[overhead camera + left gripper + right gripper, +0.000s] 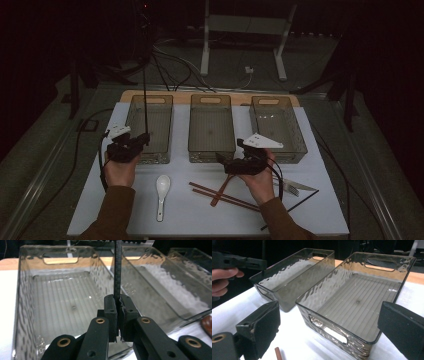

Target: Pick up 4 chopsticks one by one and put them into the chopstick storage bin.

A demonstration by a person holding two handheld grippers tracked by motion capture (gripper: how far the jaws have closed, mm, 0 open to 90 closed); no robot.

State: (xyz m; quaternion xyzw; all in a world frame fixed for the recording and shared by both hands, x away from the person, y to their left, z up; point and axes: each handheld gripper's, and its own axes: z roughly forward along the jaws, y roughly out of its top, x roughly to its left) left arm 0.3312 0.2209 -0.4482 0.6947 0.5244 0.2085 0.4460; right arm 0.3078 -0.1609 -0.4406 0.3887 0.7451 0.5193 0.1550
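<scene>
Apparently all three clear bins hold nothing but small specks.

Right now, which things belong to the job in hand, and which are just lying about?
In the job:
left gripper, jaws shut on the black chopstick
left bin ahead of it
right gripper, jaws open, by the brown chopsticks

Lying about:
white spoon
fork
middle bin
right bin
</scene>
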